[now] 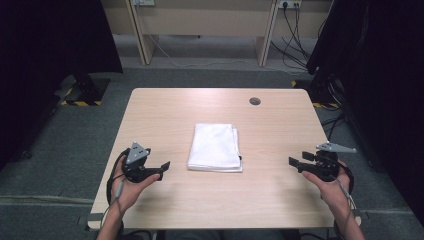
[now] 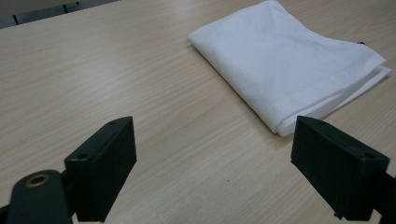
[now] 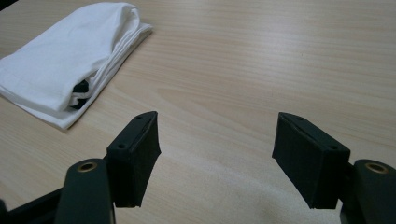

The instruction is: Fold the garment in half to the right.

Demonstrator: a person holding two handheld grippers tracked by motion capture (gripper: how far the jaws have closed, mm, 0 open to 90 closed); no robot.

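Folded white cloth (image 1: pixel 215 147) lies mid-table, long axis 12-to-6. Left gripper (image 1: pixel 161 170), released, sits nearer at its 8 o'clock; right gripper (image 1: pixel 296 162), released, at 4 o'clock.

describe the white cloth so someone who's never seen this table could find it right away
Start at the light wooden table and look to its middle, between the left gripper and right gripper. The white cloth lies there folded into a flat rectangle, the only soft, white thing on the bare wood.
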